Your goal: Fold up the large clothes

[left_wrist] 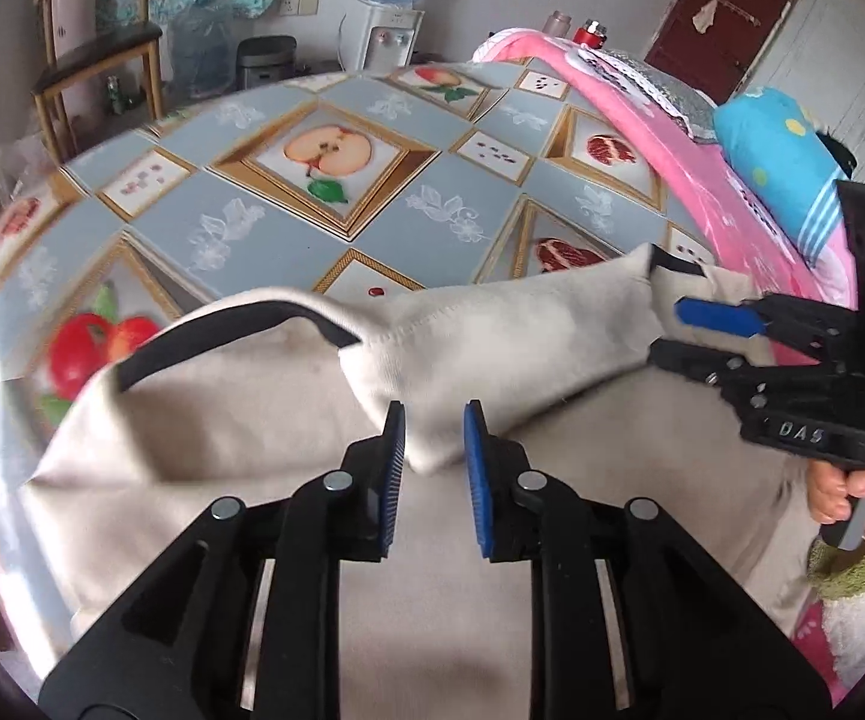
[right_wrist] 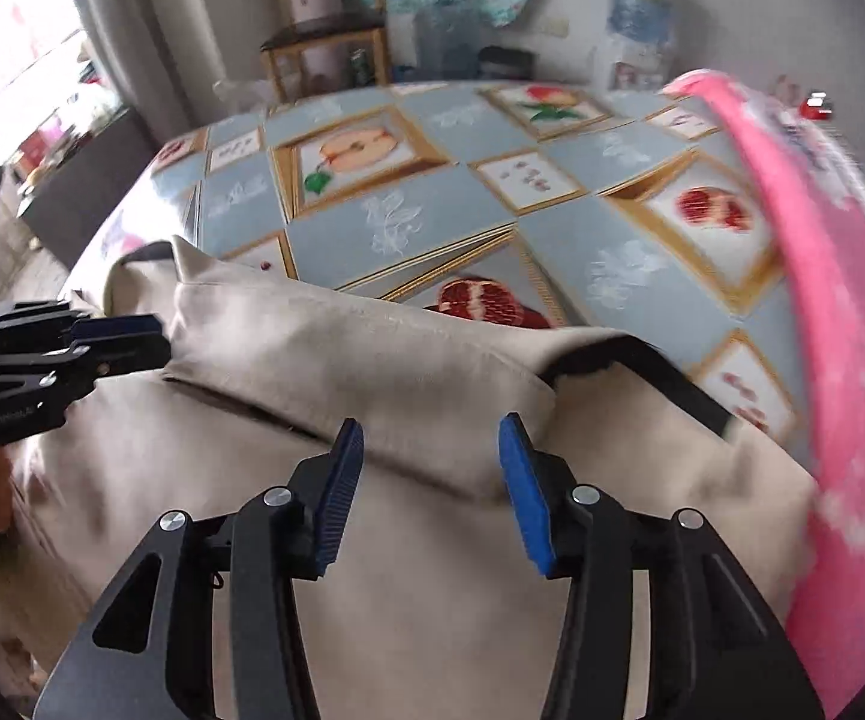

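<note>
Tabletop (left_wrist: 288, 228): covered by a grey-blue oilcloth with framed fruit prints.
Beige garment (left_wrist: 240, 420): lies on the near part of the tabletop, black-trimmed, with a folded strip running across it.
Left tongs (left_wrist: 434, 438): jaws narrowly parted, a fold of the beige garment between the blue pads, which appear to pinch it.
Right tongs (right_wrist: 431, 456): jaws apart over the folded strip's edge, pads clear of the cloth.
Pink cloth (right_wrist: 840, 360): at the right, beside the garment.
</note>
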A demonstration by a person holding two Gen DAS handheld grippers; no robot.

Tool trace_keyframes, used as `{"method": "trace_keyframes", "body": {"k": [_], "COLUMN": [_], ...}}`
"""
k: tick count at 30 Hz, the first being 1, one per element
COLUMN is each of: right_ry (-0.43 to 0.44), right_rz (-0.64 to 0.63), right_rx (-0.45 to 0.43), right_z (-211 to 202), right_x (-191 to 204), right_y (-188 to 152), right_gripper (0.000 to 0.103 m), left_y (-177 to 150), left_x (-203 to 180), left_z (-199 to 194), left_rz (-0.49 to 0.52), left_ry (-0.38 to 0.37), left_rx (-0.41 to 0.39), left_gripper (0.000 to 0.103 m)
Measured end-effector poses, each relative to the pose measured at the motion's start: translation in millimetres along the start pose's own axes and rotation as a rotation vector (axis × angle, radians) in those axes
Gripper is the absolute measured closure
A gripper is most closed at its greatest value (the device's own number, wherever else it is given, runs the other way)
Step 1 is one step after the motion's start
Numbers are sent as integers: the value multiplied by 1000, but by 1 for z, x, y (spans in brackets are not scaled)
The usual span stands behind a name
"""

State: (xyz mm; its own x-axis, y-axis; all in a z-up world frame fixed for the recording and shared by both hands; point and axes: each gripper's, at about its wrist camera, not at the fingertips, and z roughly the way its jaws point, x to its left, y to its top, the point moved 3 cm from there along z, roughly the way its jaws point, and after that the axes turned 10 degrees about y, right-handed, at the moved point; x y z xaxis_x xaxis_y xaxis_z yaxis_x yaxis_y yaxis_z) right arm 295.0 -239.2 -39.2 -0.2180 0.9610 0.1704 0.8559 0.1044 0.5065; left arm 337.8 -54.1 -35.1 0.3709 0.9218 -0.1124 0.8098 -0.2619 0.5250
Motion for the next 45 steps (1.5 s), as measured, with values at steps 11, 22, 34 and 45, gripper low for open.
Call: {"method": "trace_keyframes", "body": {"k": [11,22,34,45], "right_ry": [110,22,-41,-29], "right_rz": [115,147,128,126], "right_rx": [-159,-62,-23,-36], "right_z": [-95,-75,-46,-47], "right_x": [46,57,50,49], "right_y": [-103,-167,-189,-189], "right_gripper": [16,16,7,6], "left_y": [-95,-180,-200,-199], "left_x": [-24,-37,-25,-26], "left_z": [-123,-93,-77,-76], "left_rz": [97,-5,-92,-106], "left_ry": [140,325,366,372], "left_rx": [-73,18,32,29], "left_gripper": [29,17,7,7]}}
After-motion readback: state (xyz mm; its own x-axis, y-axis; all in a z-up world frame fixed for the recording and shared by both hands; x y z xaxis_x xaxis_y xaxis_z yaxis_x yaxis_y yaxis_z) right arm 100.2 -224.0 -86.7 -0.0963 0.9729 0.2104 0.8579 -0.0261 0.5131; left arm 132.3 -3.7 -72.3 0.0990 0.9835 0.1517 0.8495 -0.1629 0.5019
